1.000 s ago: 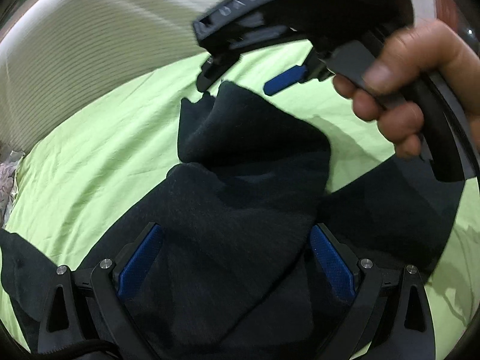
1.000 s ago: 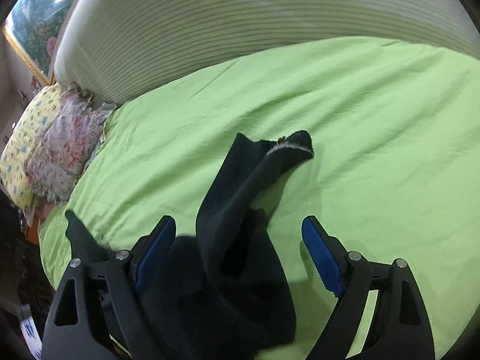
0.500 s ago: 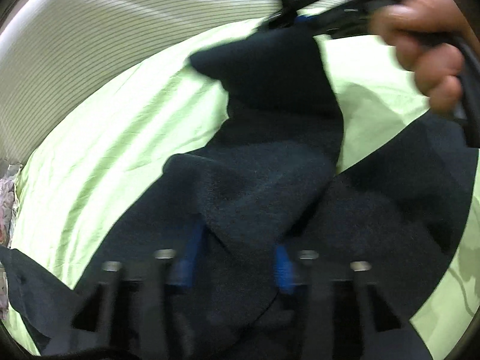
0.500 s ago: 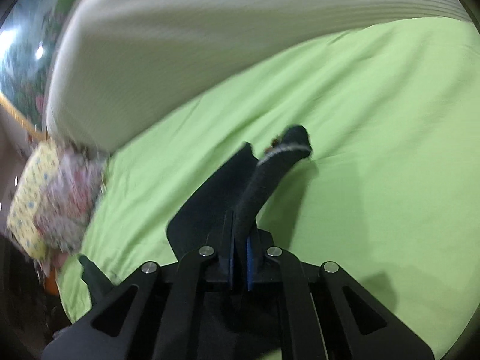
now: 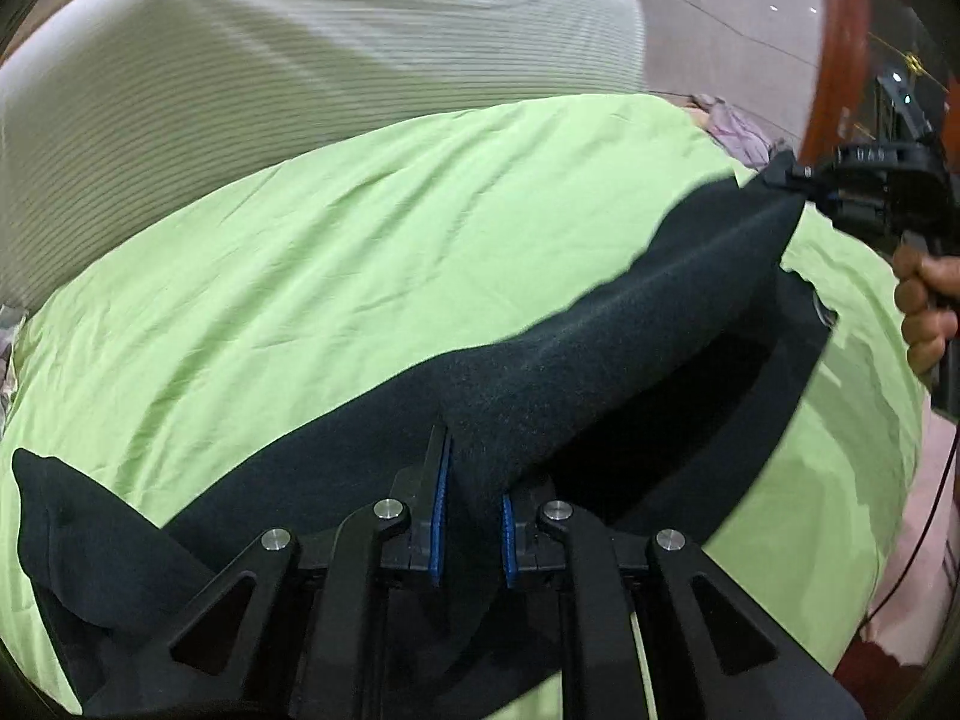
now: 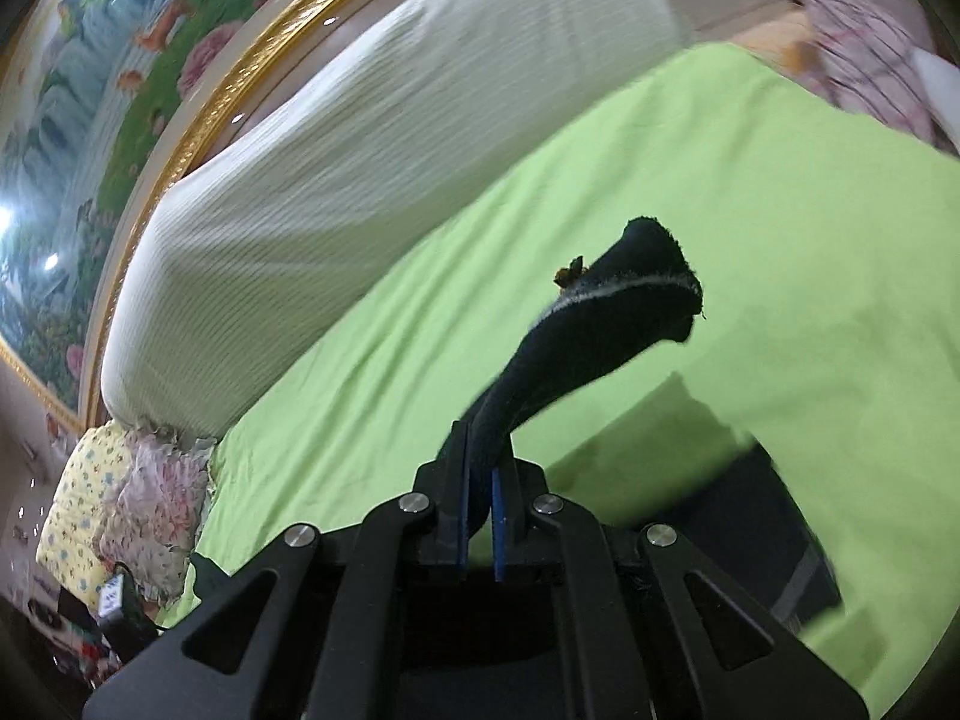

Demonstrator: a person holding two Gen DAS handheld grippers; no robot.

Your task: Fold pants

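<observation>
Over green bedding (image 5: 336, 276), black pants (image 5: 600, 360) are stretched taut, one end clamped by the left gripper (image 5: 471, 516), the other by the right gripper (image 6: 479, 516).

The left gripper (image 5: 471, 516) sits at the near edge of the green bedsheet (image 5: 336, 276), its blue-padded jaws pinched tight on a bunch of the dark pants (image 5: 600, 354). From that pinch the fabric runs taut, lifted off the sheet, up to the far right side of the sheet, where the right gripper (image 5: 801, 180) grips its other corner; a hand (image 5: 927, 312) holds that tool's handle. More of the pants hangs slack below the taut edge and spreads over the sheet's near left part. A white ribbed headboard (image 5: 288, 78) stands beyond the sheet's far edge.
</observation>
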